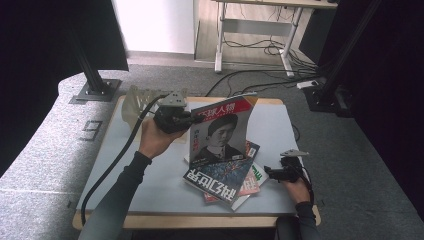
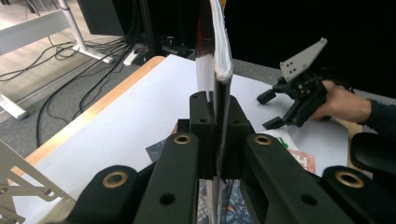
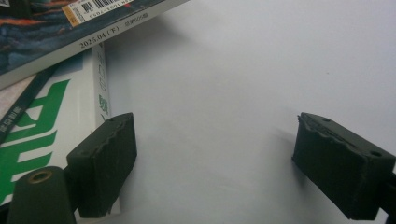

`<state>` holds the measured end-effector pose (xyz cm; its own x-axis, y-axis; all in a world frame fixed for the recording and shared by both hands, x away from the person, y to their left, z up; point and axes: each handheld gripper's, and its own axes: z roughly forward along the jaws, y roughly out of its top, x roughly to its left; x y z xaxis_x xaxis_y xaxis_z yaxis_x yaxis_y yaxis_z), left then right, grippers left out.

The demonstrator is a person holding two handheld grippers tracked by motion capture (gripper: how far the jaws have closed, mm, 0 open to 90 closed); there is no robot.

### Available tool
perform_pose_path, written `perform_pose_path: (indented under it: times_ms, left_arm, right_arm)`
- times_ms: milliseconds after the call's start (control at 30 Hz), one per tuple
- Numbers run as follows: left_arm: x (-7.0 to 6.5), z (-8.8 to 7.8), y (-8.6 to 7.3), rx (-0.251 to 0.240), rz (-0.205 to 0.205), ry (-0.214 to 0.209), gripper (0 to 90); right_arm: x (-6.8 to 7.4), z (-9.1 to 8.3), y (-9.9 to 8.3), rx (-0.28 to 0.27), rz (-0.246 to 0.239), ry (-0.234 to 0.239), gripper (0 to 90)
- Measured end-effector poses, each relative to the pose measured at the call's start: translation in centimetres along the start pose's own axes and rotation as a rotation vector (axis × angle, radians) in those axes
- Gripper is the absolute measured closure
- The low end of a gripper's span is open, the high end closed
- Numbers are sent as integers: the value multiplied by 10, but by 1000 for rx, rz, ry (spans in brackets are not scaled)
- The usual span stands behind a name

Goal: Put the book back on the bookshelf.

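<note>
Desk (image 1: 150, 165): white top, wood edging, sits on grey carpet. Left half is bare, so plenty of free room there; right front corner past the stack is also bare. A pale metal rack (image 1: 134, 102) stands at the far left edge.

Stack of magazines (image 1: 235, 182) lies front-centre-right, fanned out, corners overhanging each other. Top one has a dark blue cover; a white-and-green one (image 3: 42, 126) sticks out underneath on the right side.

Portrait magazine (image 1: 220, 131) is off the desk, held upright above the stack, red banner on top, cover facing the person. Its lower edge hangs just over the stack; can't tell whether it touches.

Left gripper (image 1: 186, 119): jaws pinching the portrait magazine (image 2: 219, 70) at its left edge. Left gripper view has it edge-on, spine clamped dead centre between the jaws, cover not readable from there.

Right gripper (image 1: 269, 173): low at the stack's right edge, jaws spread with nothing between them. In the right gripper view (image 3: 212, 163) one jaw sits right against the white-and-green magazine's edge, the other over bare desk. Left gripper view has the same gripper (image 2: 271, 109) farther off, both fingers apart.

Hidden: lower magazines in the stack mostly covered, titles cut off. Person's forearms run out of frame at the bottom.
</note>
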<state>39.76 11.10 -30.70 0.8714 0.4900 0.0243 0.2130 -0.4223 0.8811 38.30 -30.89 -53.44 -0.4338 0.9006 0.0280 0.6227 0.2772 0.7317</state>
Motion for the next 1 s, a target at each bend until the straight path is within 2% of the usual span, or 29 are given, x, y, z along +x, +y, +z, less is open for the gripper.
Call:
perform_pose_path:
  times_ms: [33, 333, 700, 1000]
  left_arm:
    - [0, 0, 0, -1, -3, 0, 865]
    - [7, -13, 3, -8, -45, 6, 867]
    - [13, -32, 3, -15, -66, 12, 867]
    - [19, -52, 2, -26, -82, 42, 868]
  right_arm:
    - [0, 0, -1, -13, 5, -1, 123]
    - [0, 1, -2, -20, 5, -4, 123]
    - [0, 1, -2, -20, 7, -3, 123]
    - [0, 0, -2, -20, 6, -3, 123]
